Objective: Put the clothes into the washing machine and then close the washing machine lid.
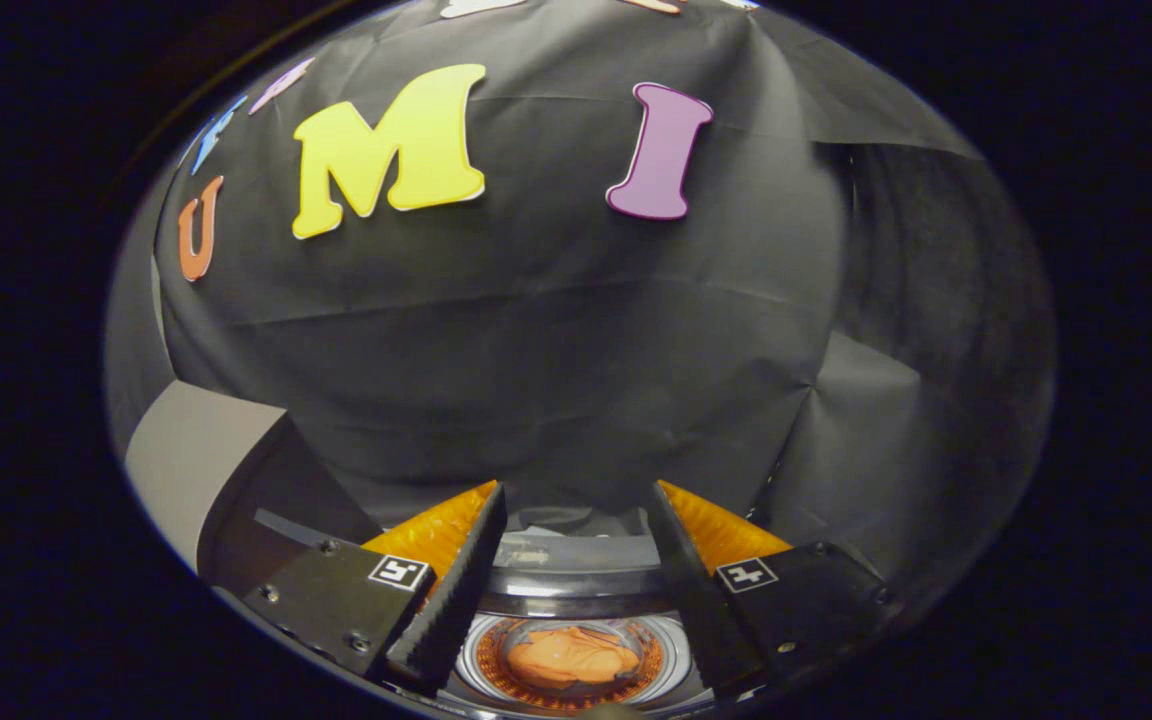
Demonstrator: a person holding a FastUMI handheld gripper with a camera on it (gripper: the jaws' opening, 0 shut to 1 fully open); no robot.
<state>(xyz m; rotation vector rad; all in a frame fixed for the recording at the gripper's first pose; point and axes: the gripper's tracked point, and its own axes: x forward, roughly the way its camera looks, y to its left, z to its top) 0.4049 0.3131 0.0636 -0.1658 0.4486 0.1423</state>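
Note:
My gripper (576,515) hangs above the washing machine (576,585), its fingers spread apart with nothing between them. Below and between the fingers I look into the round drum, where an orange piece of clothing (571,655) lies on the bottom. The machine's rim runs as a dark curved band just under the fingertips. A raised dark panel that may be the machine's lid (256,490) stands tilted up to the left of the left finger; I cannot tell for sure that it is the lid.
The black cloth wall (556,340) rises close behind the machine. A pale grey surface (181,450) shows at the left beside the tilted panel.

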